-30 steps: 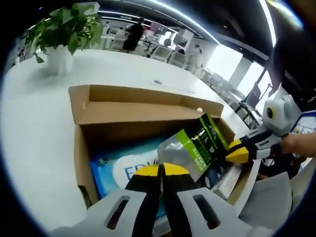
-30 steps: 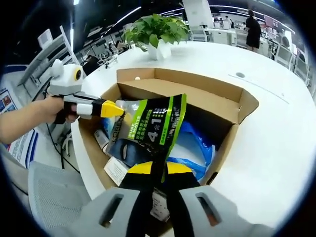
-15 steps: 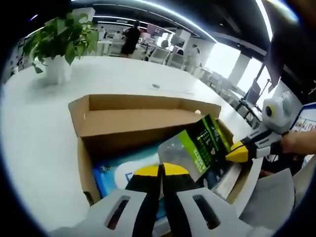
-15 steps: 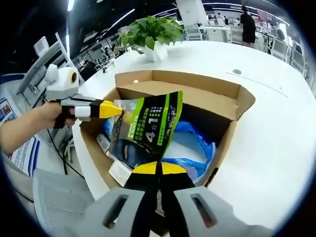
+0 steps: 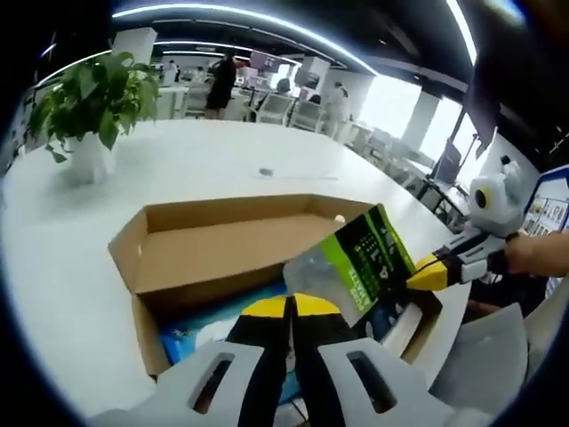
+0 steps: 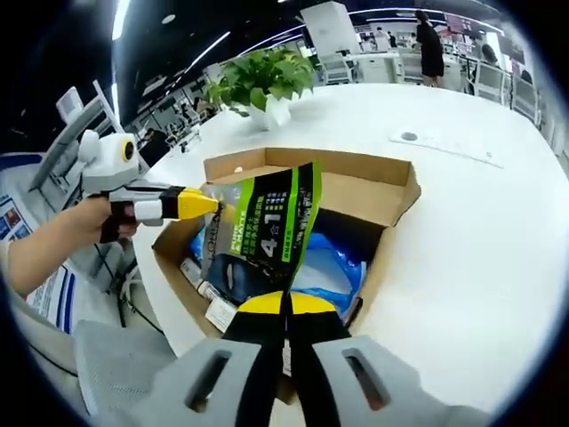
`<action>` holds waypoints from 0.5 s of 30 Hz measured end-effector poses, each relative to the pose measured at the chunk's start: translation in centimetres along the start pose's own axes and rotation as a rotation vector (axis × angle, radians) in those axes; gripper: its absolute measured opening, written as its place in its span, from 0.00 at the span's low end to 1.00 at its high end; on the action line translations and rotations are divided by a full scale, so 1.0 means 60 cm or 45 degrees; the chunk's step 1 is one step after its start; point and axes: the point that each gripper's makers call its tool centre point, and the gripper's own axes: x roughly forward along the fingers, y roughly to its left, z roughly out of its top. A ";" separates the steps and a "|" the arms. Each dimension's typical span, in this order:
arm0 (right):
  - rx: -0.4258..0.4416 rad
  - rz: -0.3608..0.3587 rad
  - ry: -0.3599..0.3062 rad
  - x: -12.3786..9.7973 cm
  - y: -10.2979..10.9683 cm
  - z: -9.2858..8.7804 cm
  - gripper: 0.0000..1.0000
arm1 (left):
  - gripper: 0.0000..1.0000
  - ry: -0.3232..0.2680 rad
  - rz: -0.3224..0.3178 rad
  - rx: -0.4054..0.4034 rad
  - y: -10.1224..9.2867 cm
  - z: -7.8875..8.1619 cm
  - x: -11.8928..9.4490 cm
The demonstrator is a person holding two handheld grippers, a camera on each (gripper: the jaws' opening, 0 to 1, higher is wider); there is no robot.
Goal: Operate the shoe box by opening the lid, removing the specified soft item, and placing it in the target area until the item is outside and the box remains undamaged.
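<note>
Nearest in the left gripper view, the left gripper (image 5: 289,307) is pressed together on the lower corner of the green-and-black pouch (image 5: 356,267). In the right gripper view the right gripper (image 6: 284,304) pinches the opposite bottom edge of the same pouch (image 6: 262,233), and the left gripper (image 6: 206,203) comes in from the left, nipping its clear upper corner. The pouch hangs stretched between the two, lifted over the open shoe box (image 5: 222,245), not yet clear of the box's rim.

The chief risk, as I judge it, is the two grippers pulling apart or at different speeds: the thin film could tear at a pinched corner, or slip free and drop back in. Dragging the pouch low across the cardboard wall (image 6: 391,200) could also catch and bend it.

Inside the box, a blue-and-white package (image 6: 333,258) and some small labelled items (image 6: 218,311) are partly covered by the pouch, so I cannot tell what they are. The pouch's print is too small to read in full. Farther off, on the white surface (image 5: 204,160), stands a potted plant (image 5: 84,107); no marked target area can be made out.
</note>
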 end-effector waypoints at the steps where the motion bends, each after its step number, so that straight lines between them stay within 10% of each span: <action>1: 0.005 -0.004 -0.006 -0.006 -0.003 0.001 0.00 | 0.00 0.002 -0.005 0.003 -0.006 0.003 0.002; 15: 0.066 -0.041 -0.070 -0.074 -0.029 0.003 0.00 | 0.00 0.045 -0.063 0.106 -0.070 0.032 0.028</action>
